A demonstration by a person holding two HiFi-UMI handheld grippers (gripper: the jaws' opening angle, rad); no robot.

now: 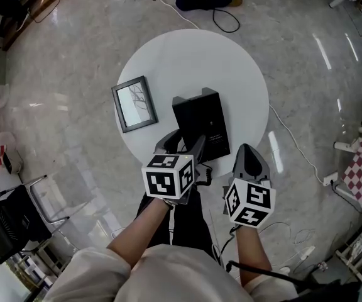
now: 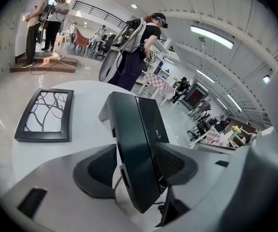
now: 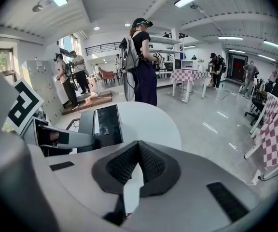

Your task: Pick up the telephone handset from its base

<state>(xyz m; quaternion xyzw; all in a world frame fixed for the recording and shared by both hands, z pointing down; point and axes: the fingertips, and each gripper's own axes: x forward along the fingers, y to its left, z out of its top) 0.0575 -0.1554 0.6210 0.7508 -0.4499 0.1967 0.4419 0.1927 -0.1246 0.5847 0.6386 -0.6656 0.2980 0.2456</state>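
Left tongs (image 2: 135,164) spread astride the telephone handset (image 2: 132,139), right tongs (image 3: 136,166) clenched empty; I judge clamping and lifting off the base (image 2: 152,117) are not yet done.

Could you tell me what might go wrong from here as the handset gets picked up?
The left gripper has its fingers open astride the handset, close beside the base; closing could pinch both. The base sits at the table's near edge, so a lift that drags it might pull it off.
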